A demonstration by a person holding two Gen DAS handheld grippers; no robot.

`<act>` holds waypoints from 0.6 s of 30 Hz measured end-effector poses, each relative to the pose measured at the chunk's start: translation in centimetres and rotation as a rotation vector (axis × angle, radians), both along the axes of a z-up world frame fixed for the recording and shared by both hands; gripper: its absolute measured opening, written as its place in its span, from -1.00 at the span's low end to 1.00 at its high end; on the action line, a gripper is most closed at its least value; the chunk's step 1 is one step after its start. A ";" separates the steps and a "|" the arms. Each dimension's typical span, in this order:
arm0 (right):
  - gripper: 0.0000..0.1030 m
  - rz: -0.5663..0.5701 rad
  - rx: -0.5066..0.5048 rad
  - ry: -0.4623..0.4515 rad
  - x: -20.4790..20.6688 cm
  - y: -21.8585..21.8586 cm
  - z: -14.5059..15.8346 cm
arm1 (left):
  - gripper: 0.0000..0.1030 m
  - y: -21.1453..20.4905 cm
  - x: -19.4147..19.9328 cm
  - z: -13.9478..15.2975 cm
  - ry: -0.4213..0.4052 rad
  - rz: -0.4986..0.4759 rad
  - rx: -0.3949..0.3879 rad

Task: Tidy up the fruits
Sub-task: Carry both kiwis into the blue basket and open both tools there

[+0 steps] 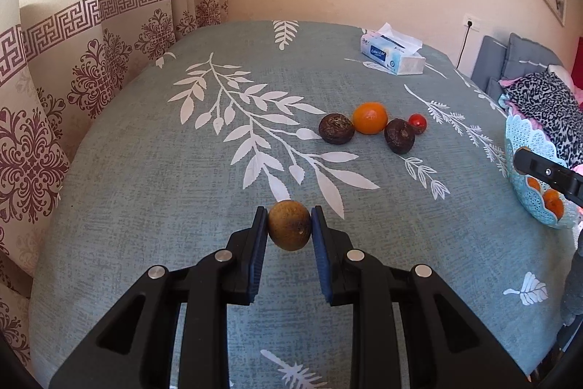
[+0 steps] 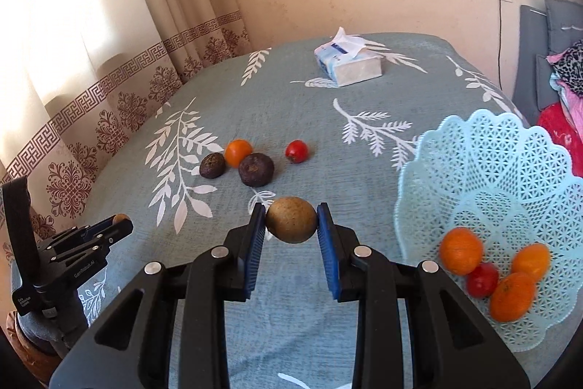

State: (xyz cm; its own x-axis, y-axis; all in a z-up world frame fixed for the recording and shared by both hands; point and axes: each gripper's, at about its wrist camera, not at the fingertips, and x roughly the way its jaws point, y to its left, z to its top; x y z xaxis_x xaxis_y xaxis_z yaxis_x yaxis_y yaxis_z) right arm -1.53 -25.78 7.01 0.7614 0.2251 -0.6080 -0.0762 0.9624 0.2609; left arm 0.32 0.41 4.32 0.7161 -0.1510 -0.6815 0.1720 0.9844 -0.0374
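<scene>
**On leaf-print cloth: both grippers clamped on brown fruits**

Over the near-left of the table (image 1: 145,170), left gripper (image 1: 289,225) grasps a brown round fruit (image 1: 289,225) between its blue pads, lifted off the cloth. Farther, mid-table, a loose row: dark fruit (image 1: 336,128), orange (image 1: 370,117), second dark fruit (image 1: 399,136), red tomato (image 1: 417,123); orange sits between and just behind the two dark ones. Tissue box (image 1: 393,55) at far side. Right gripper (image 2: 290,219) grips a second brown fruit (image 2: 290,219), held just left of the pale blue lattice basket (image 2: 492,163). Basket at right edge holds three oranges (image 2: 461,250) and one tomato (image 2: 481,279), all touching. Curtain (image 1: 73,61) along the left.
</scene>
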 end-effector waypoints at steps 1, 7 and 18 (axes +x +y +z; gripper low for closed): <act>-0.42 -0.015 0.000 -0.003 -0.3 -0.6 0.1 | -0.52 -0.2 -0.1 0.1 -0.001 -0.003 -0.001; -0.42 -0.117 0.004 -0.014 -2.3 -4.8 0.3 | -0.52 -1.8 -0.2 0.5 -0.010 -0.033 -0.001; -0.42 -0.274 0.028 0.002 -3.8 -11.5 -0.7 | -0.52 -5.2 -0.5 1.5 -0.032 -0.098 0.012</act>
